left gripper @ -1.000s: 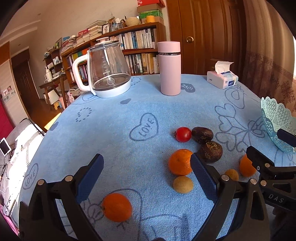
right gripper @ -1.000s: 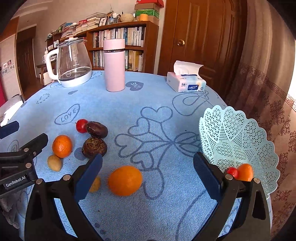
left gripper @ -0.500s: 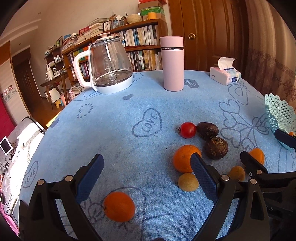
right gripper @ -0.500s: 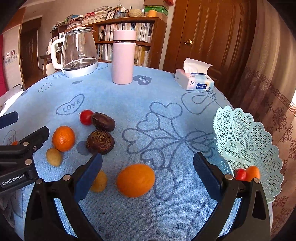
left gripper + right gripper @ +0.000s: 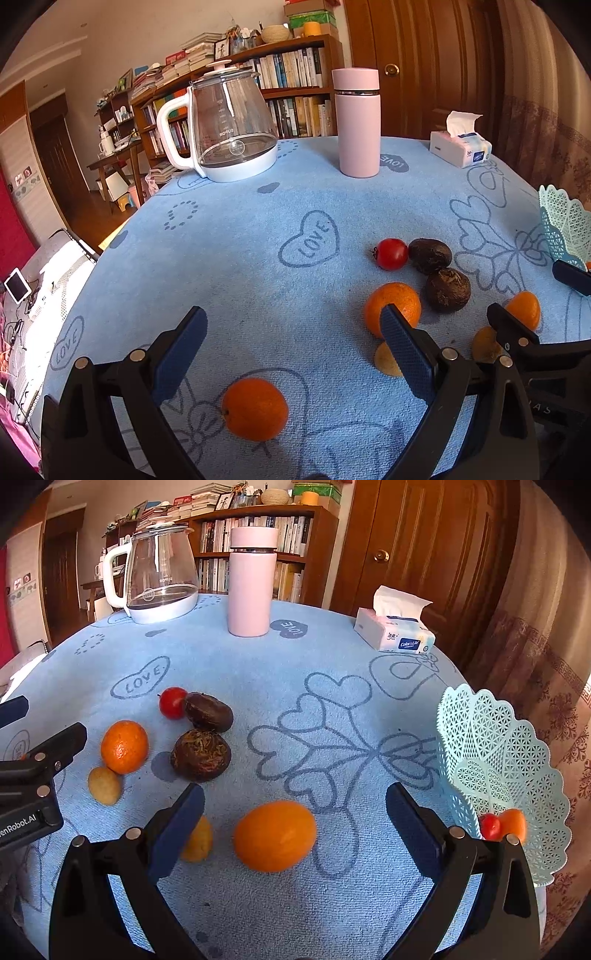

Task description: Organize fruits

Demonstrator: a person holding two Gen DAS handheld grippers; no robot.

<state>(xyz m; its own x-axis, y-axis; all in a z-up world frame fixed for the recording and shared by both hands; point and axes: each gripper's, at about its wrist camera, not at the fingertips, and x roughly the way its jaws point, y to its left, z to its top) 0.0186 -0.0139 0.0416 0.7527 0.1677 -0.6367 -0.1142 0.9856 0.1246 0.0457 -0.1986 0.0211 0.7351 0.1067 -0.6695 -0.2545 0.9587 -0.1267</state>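
At the near left edge of the tabletop [image 5: 229, 236], which is covered by a blue cloth printed with hearts, the left gripper [image 5: 291, 354] hangs with its blue-padded fingers spread wide and nothing between them. A round orange tangerine [image 5: 255, 408] lies alone almost straight ahead of it, low between the two fingers, so this gripper is the nearer one to that fruit.

Further right, towards the middle of the tabletop, sits a loose cluster: a second orange tangerine [image 5: 125, 746] with a small pale yellow-brown fruit [image 5: 105, 785] touching its near side, then a red cherry tomato [image 5: 173, 702] against a dark brown wrinkled fruit [image 5: 208, 712], and another dark brown round fruit [image 5: 201, 755] just in front of that.

Next comes the right gripper [image 5: 295, 812], also spread open and empty. A large smooth oval orange fruit [image 5: 275, 836] lies directly ahead between its fingers, long axis running across the opening, slightly left of centre. A small yellow fruit [image 5: 197, 840] sits just beside the left finger, partly hidden by it.

At the right edge stands a pale turquoise lattice plastic basket [image 5: 517, 760], already holding a small red fruit and an orange one. From the look of it, the oval fruit is the right gripper's natural pick, with the basket close on its right.
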